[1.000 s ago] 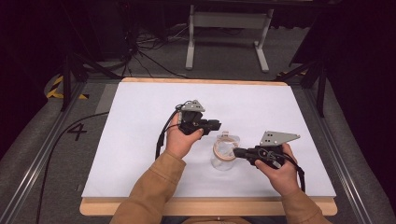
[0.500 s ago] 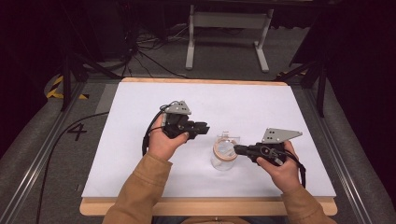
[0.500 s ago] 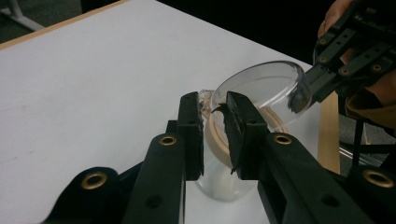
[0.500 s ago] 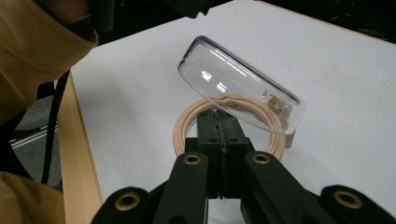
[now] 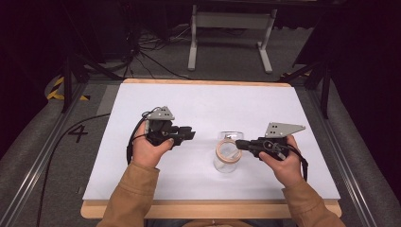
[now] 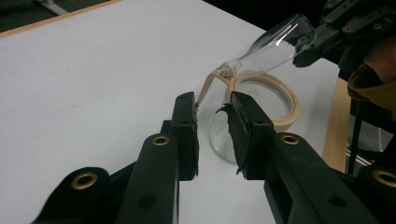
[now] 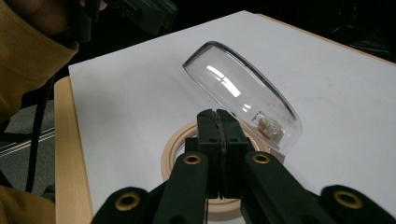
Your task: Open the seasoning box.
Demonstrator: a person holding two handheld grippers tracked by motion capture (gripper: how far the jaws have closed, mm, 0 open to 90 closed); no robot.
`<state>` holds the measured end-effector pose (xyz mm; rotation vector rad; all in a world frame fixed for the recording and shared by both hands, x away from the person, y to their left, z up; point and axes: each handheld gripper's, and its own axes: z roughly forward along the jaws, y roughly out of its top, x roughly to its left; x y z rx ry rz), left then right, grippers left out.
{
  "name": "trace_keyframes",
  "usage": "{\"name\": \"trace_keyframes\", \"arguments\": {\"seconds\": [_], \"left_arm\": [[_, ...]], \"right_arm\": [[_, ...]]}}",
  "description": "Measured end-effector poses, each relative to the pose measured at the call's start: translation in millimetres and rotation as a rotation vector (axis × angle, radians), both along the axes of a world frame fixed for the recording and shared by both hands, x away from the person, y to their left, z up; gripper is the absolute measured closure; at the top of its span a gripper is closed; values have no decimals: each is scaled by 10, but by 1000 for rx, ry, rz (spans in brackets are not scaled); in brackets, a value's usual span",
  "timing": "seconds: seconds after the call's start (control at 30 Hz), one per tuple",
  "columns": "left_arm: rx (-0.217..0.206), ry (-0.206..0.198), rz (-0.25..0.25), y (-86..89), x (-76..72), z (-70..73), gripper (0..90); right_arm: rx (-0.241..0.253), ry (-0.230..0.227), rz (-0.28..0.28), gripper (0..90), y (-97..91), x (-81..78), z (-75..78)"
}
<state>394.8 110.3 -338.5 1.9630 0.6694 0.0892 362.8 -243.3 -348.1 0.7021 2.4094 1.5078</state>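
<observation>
High view: a clear jar (image 5: pixel 227 158) with a tan rim (image 5: pixel 229 151) stood on the white table (image 5: pixel 142 179), and served as the landmark here. The right gripper (image 5: pixel 241 144) lay just right of the jar, its tip over the rim. The left gripper (image 5: pixel 189 135) rested well to the jar's left, tip pointed toward it.

Left gripper view: the jaws stood slightly apart with nothing between them (they had just been opening). The jar lay straight ahead of the tips; its clear lid (image 6: pixel 273 46) rose tilted from a hinge on the rim, up toward the right gripper (image 6: pixel 303 53).

Right gripper view: the jaws were pressed together on the lid's (image 7: pixel 243 98) near edge, holding it raised above the rim (image 7: pixel 177 149).

Judgement: the right hand was nearer; any left-hand move would run rightward to the jar.
</observation>
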Motion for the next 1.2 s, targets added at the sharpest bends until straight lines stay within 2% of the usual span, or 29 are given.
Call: {"name": "trace_keyframes", "arguments": {"seconds": [0.53,0.93,1.0,1.2], "left_arm": [[10,23,77,281,-150,-69,701],[20,29,100,403,-224,-103,700],[7,35,109,419,-239,-102,700],[6,29,114,435,-240,-97,696]], "right_arm": [[39,-8,-15,900,-46,241,41],[44,6,-49,900,-74,415,-23],[43,9,-54,900,-78,442,-38],[42,12,-49,900,-73,447,-38]]}}
